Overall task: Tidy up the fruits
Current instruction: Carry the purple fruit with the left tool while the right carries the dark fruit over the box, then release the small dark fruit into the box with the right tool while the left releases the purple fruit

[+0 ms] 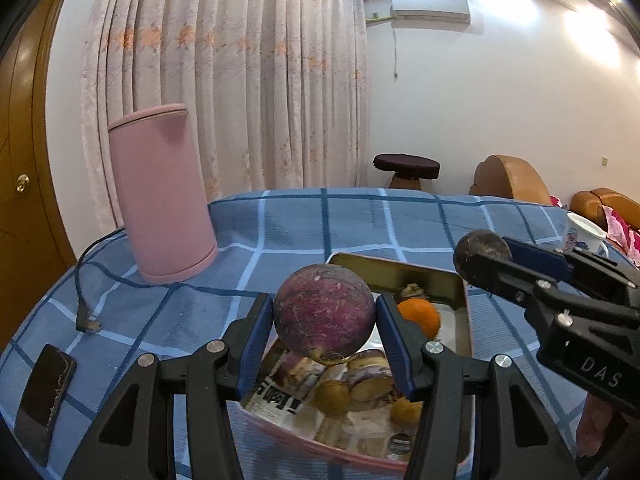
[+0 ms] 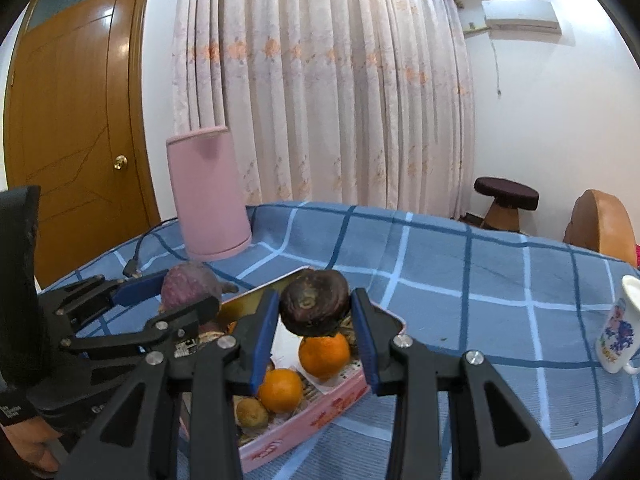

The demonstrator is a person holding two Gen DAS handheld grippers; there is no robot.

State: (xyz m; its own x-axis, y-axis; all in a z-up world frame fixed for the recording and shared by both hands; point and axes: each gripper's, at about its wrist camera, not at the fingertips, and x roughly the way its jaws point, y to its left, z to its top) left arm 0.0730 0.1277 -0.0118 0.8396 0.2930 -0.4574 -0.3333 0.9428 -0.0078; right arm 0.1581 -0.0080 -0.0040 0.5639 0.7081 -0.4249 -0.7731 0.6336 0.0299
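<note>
Purple fruit (image 1: 324,312) clamped in left claw (image 1: 325,322), dark fruit (image 2: 314,304) clamped in right claw (image 2: 316,320)

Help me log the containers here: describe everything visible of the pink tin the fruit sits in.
The pink tin is a shallow rectangular box with rounded corners, pink outer walls bearing red print and a shiny gold metal inner wall. It lies flat and open on the blue checked cloth, below both grippers. Printed paper lines its floor; oranges, small brownish fruits and cut pieces rest inside.
</note>
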